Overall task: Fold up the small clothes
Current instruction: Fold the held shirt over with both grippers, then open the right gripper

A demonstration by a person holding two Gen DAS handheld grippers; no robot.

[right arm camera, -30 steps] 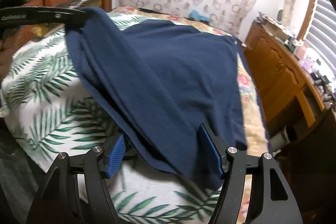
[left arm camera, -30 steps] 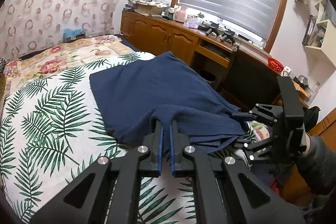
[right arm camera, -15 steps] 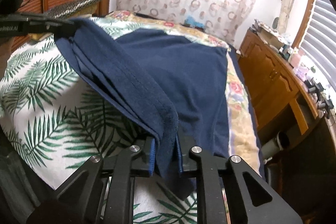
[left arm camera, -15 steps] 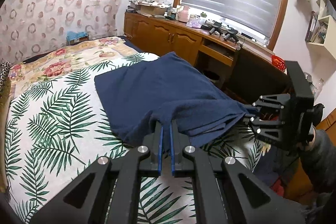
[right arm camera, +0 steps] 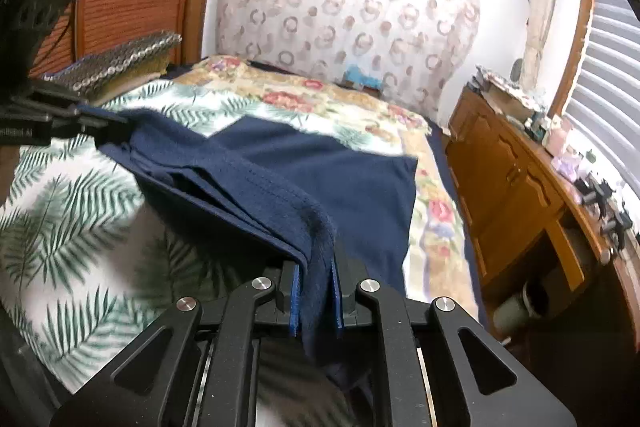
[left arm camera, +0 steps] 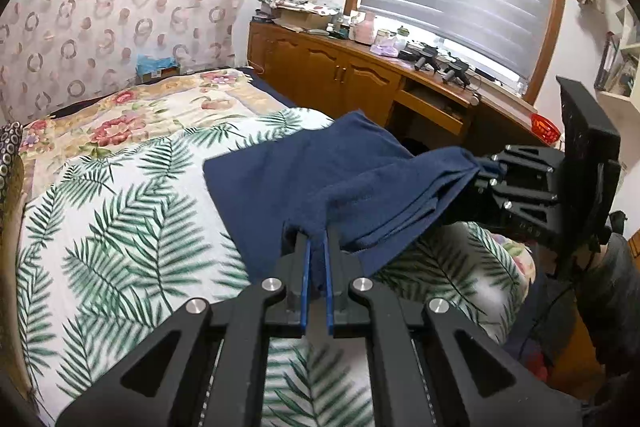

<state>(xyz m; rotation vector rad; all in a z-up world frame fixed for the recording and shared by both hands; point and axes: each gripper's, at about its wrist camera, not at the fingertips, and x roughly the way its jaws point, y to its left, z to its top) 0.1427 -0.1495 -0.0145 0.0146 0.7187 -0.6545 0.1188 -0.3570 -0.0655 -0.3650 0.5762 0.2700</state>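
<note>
A navy blue garment lies partly on the palm-leaf bedsheet, with its near edge raised off the bed. My left gripper is shut on one corner of that edge. In the same view my right gripper pinches the other corner at the right, above the bed's side. Seen from the right wrist, the right gripper is shut on a bunched fold of the garment, and the left gripper holds the far-left corner. The raised edge hangs in folds between them.
A floral quilt covers the bed's far end by the patterned curtain. A wooden cabinet with a cluttered top runs under the window blinds on the right. A beaded cushion lies at the bed's left. A dark sleeve shows at the right edge.
My right gripper has shut on the garment's edge and risen with it. Both grippers have carried the raised edge across the bed, so the garment sits further in.
</note>
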